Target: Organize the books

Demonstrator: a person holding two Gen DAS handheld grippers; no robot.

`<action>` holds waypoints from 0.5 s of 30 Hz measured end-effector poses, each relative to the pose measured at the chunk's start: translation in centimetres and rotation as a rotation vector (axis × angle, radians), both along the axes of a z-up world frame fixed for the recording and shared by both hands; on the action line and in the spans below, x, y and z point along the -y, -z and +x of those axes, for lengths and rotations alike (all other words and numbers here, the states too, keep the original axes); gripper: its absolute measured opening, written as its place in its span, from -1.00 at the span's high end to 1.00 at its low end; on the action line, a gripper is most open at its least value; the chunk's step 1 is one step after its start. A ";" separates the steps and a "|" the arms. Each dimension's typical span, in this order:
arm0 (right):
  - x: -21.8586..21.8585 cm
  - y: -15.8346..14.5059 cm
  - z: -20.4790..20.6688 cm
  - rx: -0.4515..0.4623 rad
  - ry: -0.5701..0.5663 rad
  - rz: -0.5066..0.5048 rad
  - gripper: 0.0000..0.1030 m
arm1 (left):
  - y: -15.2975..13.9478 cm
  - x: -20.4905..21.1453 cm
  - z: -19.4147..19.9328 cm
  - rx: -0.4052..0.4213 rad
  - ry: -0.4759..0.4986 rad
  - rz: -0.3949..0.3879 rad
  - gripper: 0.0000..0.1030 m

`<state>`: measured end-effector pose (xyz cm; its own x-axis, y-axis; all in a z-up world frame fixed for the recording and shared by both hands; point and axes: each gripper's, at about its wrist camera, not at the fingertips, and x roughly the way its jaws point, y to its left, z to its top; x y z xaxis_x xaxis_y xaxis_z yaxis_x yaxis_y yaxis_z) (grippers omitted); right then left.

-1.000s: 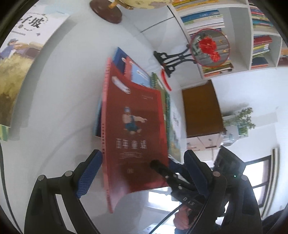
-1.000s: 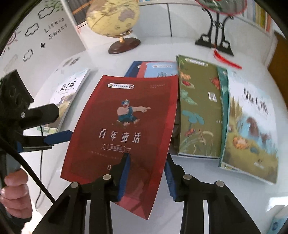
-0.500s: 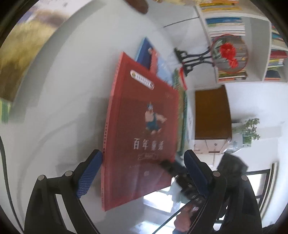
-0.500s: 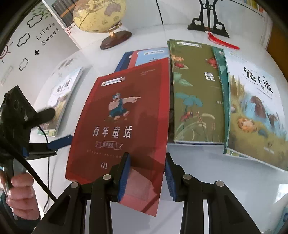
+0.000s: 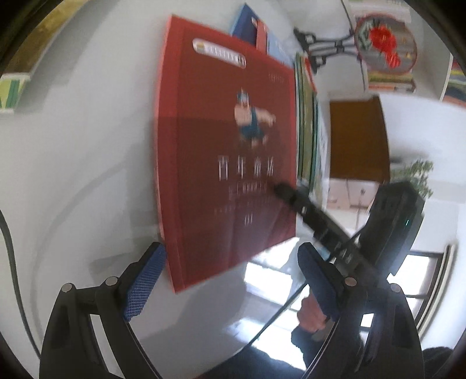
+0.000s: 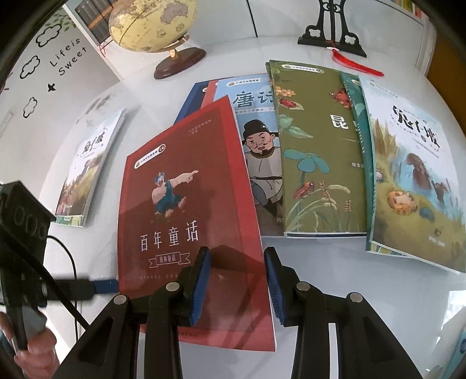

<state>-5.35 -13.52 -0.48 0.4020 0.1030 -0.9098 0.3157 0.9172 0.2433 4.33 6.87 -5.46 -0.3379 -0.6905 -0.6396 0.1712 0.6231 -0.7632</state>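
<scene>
A red book (image 6: 186, 210) with a pointing cartoon figure lies on the white table, overlapping a blue book (image 6: 256, 128) with a bearded man. My right gripper (image 6: 237, 284) straddles the red book's near right corner, jaws apart by a hand's width; whether it grips is unclear. My left gripper (image 5: 230, 280) is open at the red book's (image 5: 227, 145) left edge, one pad (image 5: 145, 280) close to the spine. An olive insect book (image 6: 317, 151) and a pond book (image 6: 413, 175) lie to the right.
A pale book (image 6: 87, 169) lies alone at the left. A globe (image 6: 151, 26) and a black stand (image 6: 332, 35) with a red tassel stand at the back. Shelves of books (image 5: 390, 75) and a brown cabinet (image 5: 358, 137) lie beyond the table.
The red book has slid left and down off the stack, uncovering the blue book. The left gripper has closed in on its spine edge.
</scene>
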 end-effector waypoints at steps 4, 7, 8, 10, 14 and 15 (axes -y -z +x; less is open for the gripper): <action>-0.1 0.0 -0.1 -0.001 -0.004 0.006 0.29 | -0.4 0.5 -1.0 0.041 0.056 0.044 -0.75; -0.1 0.0 -0.3 0.007 -0.012 0.011 0.29 | -0.9 0.4 -0.1 0.095 0.009 0.069 -0.75; -0.2 0.0 -0.4 0.008 -0.019 0.012 0.30 | -1.1 0.4 0.5 0.112 -0.007 0.079 -0.75; -0.3 -0.1 -0.7 0.015 -0.029 0.008 0.43 | -1.7 0.8 2.0 0.163 -0.046 0.115 -0.75; -0.8 -0.8 -1.2 0.049 -0.043 -0.012 0.63 | -2.6 2.0 5.5 0.300 -0.074 0.198 -0.75; -1.0 -0.8 -1.3 0.051 -0.042 -0.020 0.63 | -2.8 2.4 6.3 0.336 -0.075 0.221 -0.75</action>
<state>-6.63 -12.54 0.37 0.4440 0.1028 -0.8901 0.2646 0.9341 0.2399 10.63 4.48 -2.69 -0.0385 -0.5391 -0.8414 0.3360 0.7860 -0.5190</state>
